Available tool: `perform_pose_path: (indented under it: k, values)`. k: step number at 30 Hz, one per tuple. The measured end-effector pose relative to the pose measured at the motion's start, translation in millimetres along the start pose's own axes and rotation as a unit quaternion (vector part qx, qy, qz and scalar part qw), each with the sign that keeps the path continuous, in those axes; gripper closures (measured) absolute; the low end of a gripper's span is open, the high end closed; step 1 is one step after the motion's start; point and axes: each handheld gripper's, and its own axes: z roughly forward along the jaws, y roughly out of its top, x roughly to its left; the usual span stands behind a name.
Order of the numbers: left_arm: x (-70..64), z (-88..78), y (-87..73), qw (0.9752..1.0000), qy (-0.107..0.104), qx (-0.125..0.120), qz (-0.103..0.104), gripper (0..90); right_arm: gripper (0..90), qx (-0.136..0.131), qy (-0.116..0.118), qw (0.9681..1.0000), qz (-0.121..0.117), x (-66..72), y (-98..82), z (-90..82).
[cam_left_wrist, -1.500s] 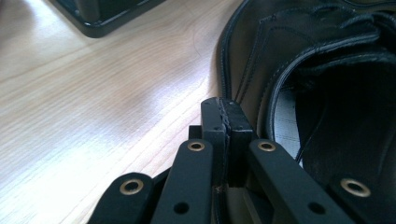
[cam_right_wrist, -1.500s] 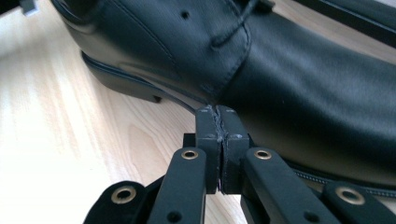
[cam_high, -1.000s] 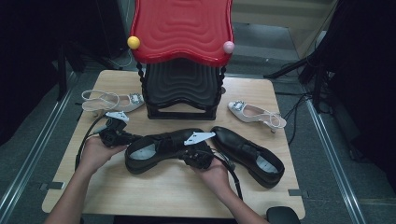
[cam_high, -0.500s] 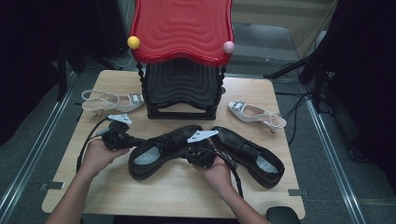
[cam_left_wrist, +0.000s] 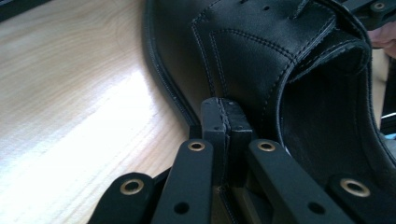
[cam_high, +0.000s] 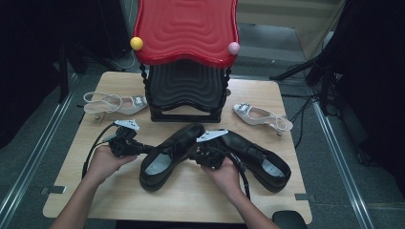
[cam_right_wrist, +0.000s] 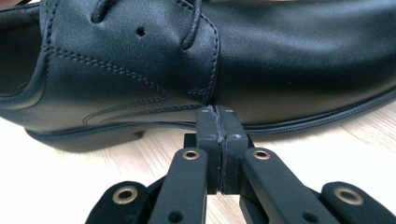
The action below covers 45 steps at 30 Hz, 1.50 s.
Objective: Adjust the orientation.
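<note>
A black shoe point(cam_high: 169, 155) lies on the tabletop point(cam_high: 90, 191), a little left of the middle, with its toe pointing to the far right and its heel near the person. It leans against a second black shoe point(cam_high: 258, 160), which lies to its right with its heel to the near right. The two toes meet near the middle of the tabletop.

The left gripper point(cam_high: 139, 149) is at the left side of the first shoe. Its jaws are pressed flat together with nothing between them, and the tips sit right at the shoe's edge, by the sole. The right gripper point(cam_high: 195, 156) is on the shoe's other side, also with its jaws pressed together and empty, tips close to the seam above the sole.

Compared with a second ago, the first shoe has turned. Its toe now points further away and its heel has swung nearer. The left gripper has come closer to the shoe.

Far behind the shoes stands a black and red stand point(cam_high: 186, 57). A pale sandal point(cam_high: 112, 103) lies to its left and another pale sandal point(cam_high: 262, 116) to its right.
</note>
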Motion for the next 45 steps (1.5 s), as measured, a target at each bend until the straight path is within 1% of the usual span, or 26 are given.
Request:
perform_pose_path:
  k: [5, 6, 9, 12, 14, 16, 17, 19, 20, 21, 22, 23, 25, 27, 28, 29, 30, 33, 36, 39, 40, 41, 42, 43, 45]
  values:
    - [-4.4, 2.3, -0.4, 1.0, -0.004, 0.001, 0.0, 90.0, 90.0, 0.002, -0.004, 1.0, 0.006, -3.3, 1.1, -1.3]
    - [-7.0, 4.3, -0.8, 1.0, -0.009, 0.002, 0.0, 90.0, 90.0, 0.002, -0.006, 1.0, 0.007, -4.3, 1.3, -1.6]
    - [-10.4, 6.4, -0.7, 0.9999, -0.009, 0.002, 0.004, 90.0, 90.0, 0.002, -0.009, 0.9999, 0.01, -6.8, 1.9, -2.5]
    - [-17.2, 12.0, 0.2, 0.9999, -0.015, 0.002, 0.007, 90.0, 90.0, 0.001, -0.014, 0.9997, 0.019, -12.4, 2.5, -4.5]
    - [-19.2, 13.4, 0.6, 0.9999, -0.015, 0.002, 0.007, 90.0, 90.0, 0.002, -0.018, 0.9996, 0.024, -14.9, 2.8, -5.6]
    - [-24.6, 18.6, 1.2, 0.9998, -0.019, -0.001, 0.011, 90.0, 90.0, 0.003, -0.022, 0.9994, 0.027, -17.2, 3.2, -7.1]
    - [-26.3, 20.0, 1.8, 0.9997, -0.02, 0.001, 0.013, 90.0, 90.0, 0.005, -0.023, 0.9993, 0.03, -18.2, 3.4, -8.0]
    - [-28.1, 21.4, 2.1, 0.9997, -0.023, 0.0, 0.013, 90.0, 90.0, 0.004, -0.021, 0.9993, 0.03, -19.5, 3.4, -8.8]
    - [-32.0, 25.6, 2.7, 0.9995, -0.029, -0.002, 0.016, 90.0, 90.0, 0.0, -0.02, 0.9993, 0.032, -21.2, 3.4, -11.8]
    - [-32.0, 25.6, 2.7, 0.9995, -0.029, -0.002, 0.016, 90.0, 90.0, -0.001, -0.022, 0.9992, 0.032, -21.6, 3.5, -12.8]
    - [-37.0, 30.1, 4.1, 0.9993, -0.028, -0.003, 0.023, 90.0, 90.0, -0.001, -0.025, 0.9991, 0.033, -22.3, 3.5, -13.9]
    - [-37.0, 30.1, 4.1, 0.9993, -0.028, -0.003, 0.023, 90.0, 90.0, -0.001, -0.025, 0.9991, 0.033, -22.3, 3.5, -13.9]
    - [-43.5, 36.3, 5.3, 0.9992, -0.03, -0.007, 0.027, 90.0, 90.0, -0.003, -0.031, 0.9987, 0.041, -26.6, 3.1, -16.6]
    - [-45.0, 37.6, 5.5, 0.9992, -0.03, -0.009, 0.025, 90.0, 90.0, -0.003, -0.033, 0.9986, 0.042, -28.1, 3.2, -17.3]
    - [-46.9, 40.1, 6.1, 0.9992, -0.032, -0.011, 0.023, 90.0, 90.0, -0.002, -0.035, 0.9983, 0.047, -30.1, 3.2, -19.1]
    - [-49.5, 44.0, 6.9, 0.9991, -0.038, -0.013, 0.017, 90.0, 90.0, -0.003, -0.036, 0.9982, 0.048, -30.8, 3.2, -19.6]
    - [-51.8, 46.2, 7.4, 0.9991, -0.037, -0.016, 0.015, 90.0, 90.0, -0.005, -0.039, 0.9981, 0.047, -32.0, 3.3, -20.2]
    - [-56.5, 50.9, 9.1, 0.9991, -0.034, -0.019, 0.018, 90.0, 90.0, -0.007, -0.046, 0.9975, 0.052, -35.2, 3.5, -23.3]
    - [-62.8, 58.3, 11.4, 0.9989, -0.038, -0.024, 0.015, 90.0, 90.0, -0.01, -0.049, 0.9971, 0.057, -39.2, 3.4, -25.4]
    - [-63.5, 58.0, 12.6, 0.9989, -0.04, -0.021, 0.013, 89.5, 89.9, -0.01, -0.051, 0.9971, 0.056, -42.7, 3.2, -26.9]
    - [-63.2, 55.6, 12.8, 0.9992, -0.032, -0.021, 0.016, 85.6, 88.1, -0.01, -0.055, 0.9971, 0.052, -43.4, 3.2, -27.5]
    - [-62.3, 52.9, 12.6, 0.9993, -0.023, -0.023, 0.019, 78.3, 86.7, -0.01, -0.054, 0.9972, 0.05, -44.4, 3.2, -28.5]
    - [-62.3, 52.9, 12.6, 0.9993, -0.023, -0.023, 0.019, 73.1, 86.7, -0.01, -0.054, 0.9972, 0.05, -44.4, 3.2, -28.5]
    - [-59.8, 49.3, 12.7, 0.9994, -0.021, -0.022, 0.015, 73.1, 85.6, -0.012, -0.055, 0.9971, 0.05, -45.0, 3.1, -29.9]
    - [-54.0, 41.4, 13.0, 0.9996, -0.016, -0.023, 0.011, 67.4, 81.6, -0.014, -0.053, 0.9971, 0.052, -44.7, 2.8, -35.5]
